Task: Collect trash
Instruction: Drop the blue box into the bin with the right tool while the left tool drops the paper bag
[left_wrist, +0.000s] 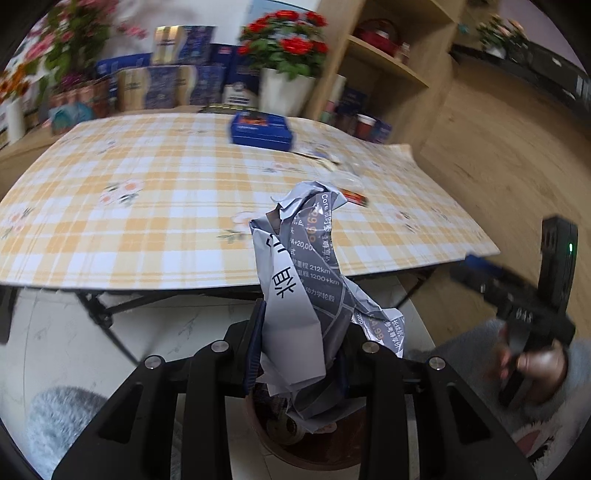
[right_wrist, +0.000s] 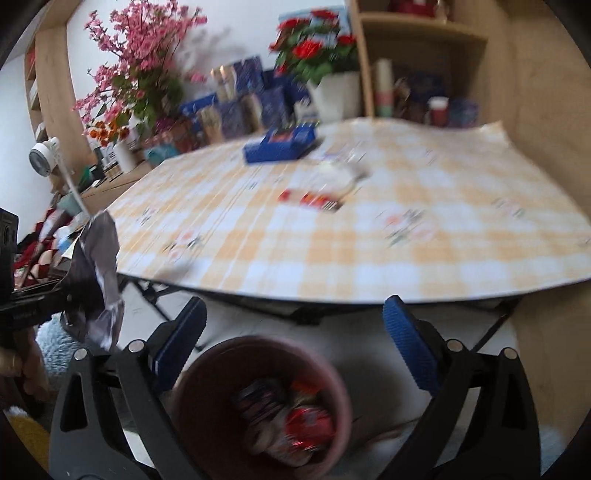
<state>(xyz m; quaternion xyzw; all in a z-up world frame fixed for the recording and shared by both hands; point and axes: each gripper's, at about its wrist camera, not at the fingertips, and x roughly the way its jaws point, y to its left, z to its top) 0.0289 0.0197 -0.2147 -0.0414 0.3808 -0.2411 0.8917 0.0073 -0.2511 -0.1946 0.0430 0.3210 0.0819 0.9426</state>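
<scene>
1. We hold the left gripper (left_wrist: 301, 343) pinched on a crumpled grey-and-white printed paper leaflet (left_wrist: 306, 280). In the left wrist view the leaflet stands up between the pads, and its lower end hangs over the round reddish-brown plastic waste bin (left_wrist: 295, 448) on the floor.
2. In the right wrist view that bin (right_wrist: 332, 387) sits just in front of the near edge of the table with the yellow-and-white checked cloth (right_wrist: 443, 240). It already holds several wrappers, one of them red and shiny (right_wrist: 308, 424), so we judge part of the collecting done.
3. Our right gripper (right_wrist: 291, 343) hovers above the bin with its blue-padded fingers (right_wrist: 406, 339) spread wide and nothing between them.
4. Past the bin, on the cloth, trash is left: a flat red-and-dark wrapper (right_wrist: 312, 199) near the middle, and behind it some pale, crinkled clear scraps (right_wrist: 347, 171), too blurred for us to name.
5. Further back from the bin lies a flat blue cardboard box (right_wrist: 280, 146); we cannot tell whether it counts as trash.
6. We judge the task roughly midway: the leaflet still has to drop into the bin, and then the table scraps remain.
</scene>
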